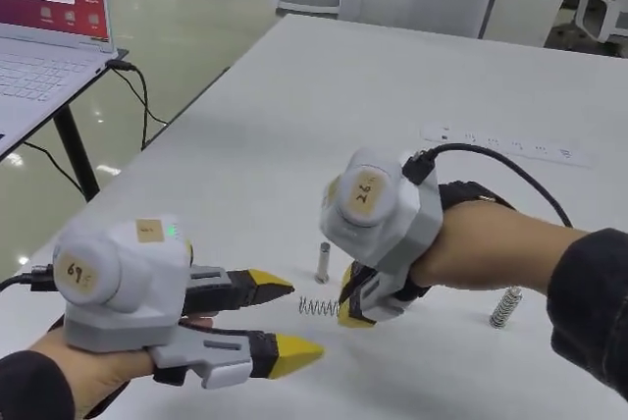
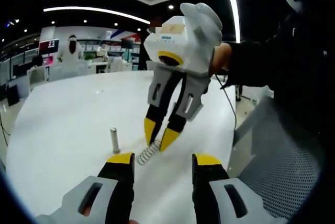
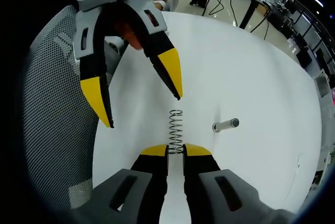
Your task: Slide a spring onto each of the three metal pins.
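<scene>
A thin spring [image 1: 319,306] lies on the white table [image 1: 294,126], and my right gripper [image 1: 353,310] is shut on its near end. In the right gripper view the spring [image 3: 176,127] sticks out straight from between my closed right gripper [image 3: 176,150]. A bare metal pin [image 1: 323,261] stands upright just behind the spring, also the pin [image 3: 225,125] and the pin [image 2: 113,139]. My left gripper [image 1: 306,317] is open and empty, its tips facing the spring's free end. A second, thicker spring [image 1: 505,307] stands to the right; whether a pin is inside it I cannot tell.
A white power strip [image 1: 505,143] lies further back on the table. A laptop [image 1: 49,18] sits on a side desk at the far left, cables hanging from it. A mesh chair back [image 3: 57,103] stands at the table's edge.
</scene>
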A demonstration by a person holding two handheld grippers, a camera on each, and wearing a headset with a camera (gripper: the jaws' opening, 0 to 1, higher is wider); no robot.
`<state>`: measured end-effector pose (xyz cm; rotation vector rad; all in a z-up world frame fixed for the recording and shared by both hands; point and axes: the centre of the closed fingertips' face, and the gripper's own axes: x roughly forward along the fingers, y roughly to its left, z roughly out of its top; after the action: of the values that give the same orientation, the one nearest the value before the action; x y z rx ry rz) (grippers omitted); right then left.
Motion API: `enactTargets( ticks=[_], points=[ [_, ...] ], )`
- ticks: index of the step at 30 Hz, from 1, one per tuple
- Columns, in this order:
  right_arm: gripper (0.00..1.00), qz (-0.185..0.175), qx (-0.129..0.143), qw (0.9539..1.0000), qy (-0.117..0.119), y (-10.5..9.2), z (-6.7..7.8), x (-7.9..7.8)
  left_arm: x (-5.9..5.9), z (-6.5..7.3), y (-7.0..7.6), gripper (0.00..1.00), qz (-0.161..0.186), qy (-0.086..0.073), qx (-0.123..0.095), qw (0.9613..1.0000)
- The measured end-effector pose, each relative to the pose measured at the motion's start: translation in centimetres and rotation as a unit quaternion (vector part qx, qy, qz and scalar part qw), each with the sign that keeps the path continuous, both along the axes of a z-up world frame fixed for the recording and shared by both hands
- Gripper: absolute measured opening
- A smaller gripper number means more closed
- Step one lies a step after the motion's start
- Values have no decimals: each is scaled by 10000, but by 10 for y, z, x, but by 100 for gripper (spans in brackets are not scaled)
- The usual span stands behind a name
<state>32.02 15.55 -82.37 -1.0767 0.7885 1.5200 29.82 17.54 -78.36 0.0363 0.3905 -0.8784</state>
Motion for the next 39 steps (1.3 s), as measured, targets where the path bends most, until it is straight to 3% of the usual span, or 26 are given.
enactTargets(
  ticks=[15, 27, 39],
  points=[
    [7, 359, 21, 9992, -148, -13, 27, -21, -4, 1, -7, 31, -233, -71, 23, 9997],
    [7, 670, 58, 9975, -204, -9, 32, -30, -9, 7, -13, 15, -413, -190, -86, 9989],
    [7, 928, 91, 9951, -328, -7, 33, -32, -10, 9, -15, 9, -474, -191, -140, 9986]
  ],
)
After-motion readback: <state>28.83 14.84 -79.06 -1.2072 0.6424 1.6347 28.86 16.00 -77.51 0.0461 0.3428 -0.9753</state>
